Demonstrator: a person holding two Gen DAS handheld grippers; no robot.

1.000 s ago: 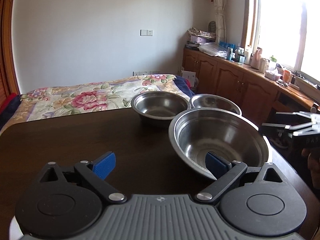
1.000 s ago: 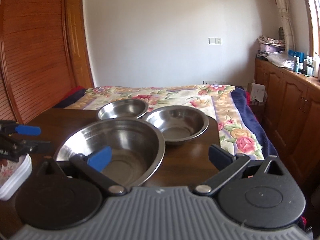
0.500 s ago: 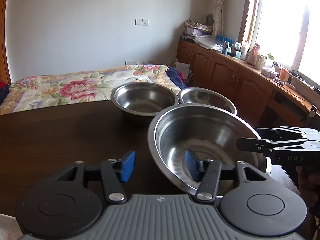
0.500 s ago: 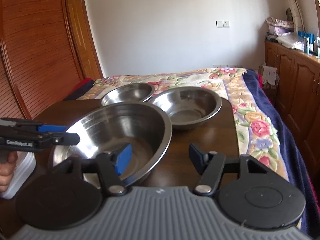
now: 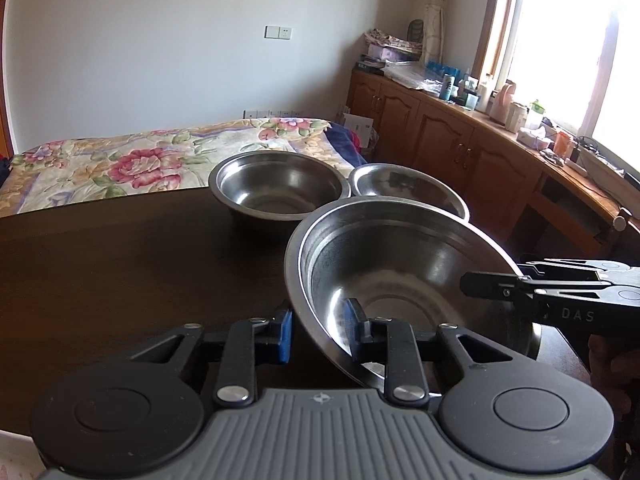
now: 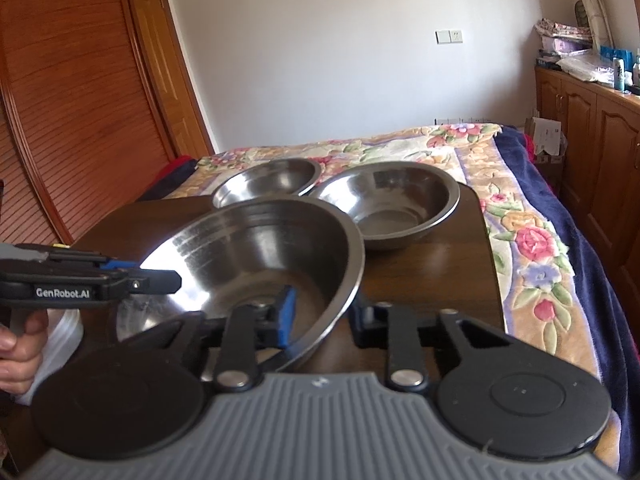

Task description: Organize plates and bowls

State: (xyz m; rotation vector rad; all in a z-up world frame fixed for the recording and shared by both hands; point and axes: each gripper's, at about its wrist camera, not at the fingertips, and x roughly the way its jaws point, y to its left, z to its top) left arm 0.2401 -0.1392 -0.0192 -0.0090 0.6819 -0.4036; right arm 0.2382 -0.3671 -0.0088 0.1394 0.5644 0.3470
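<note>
Both grippers have closed in over the last second. The left gripper now has its blue pads on either side of the near rim of the large steel bowl, where 1 second ago they stood wide apart. The right gripper has done the same on the opposite rim, 1 pad inside the wall and 1 outside. Whether the pads are fully pinching the metal is hard to tell, but both look clamped on it.

The large steel bowl sits tilted at the near edge of the dark wooden table, just in front of 2 smaller steel bowls. This two-handed hold suggests a lift comes next, probably towards nesting the bowls.
</note>
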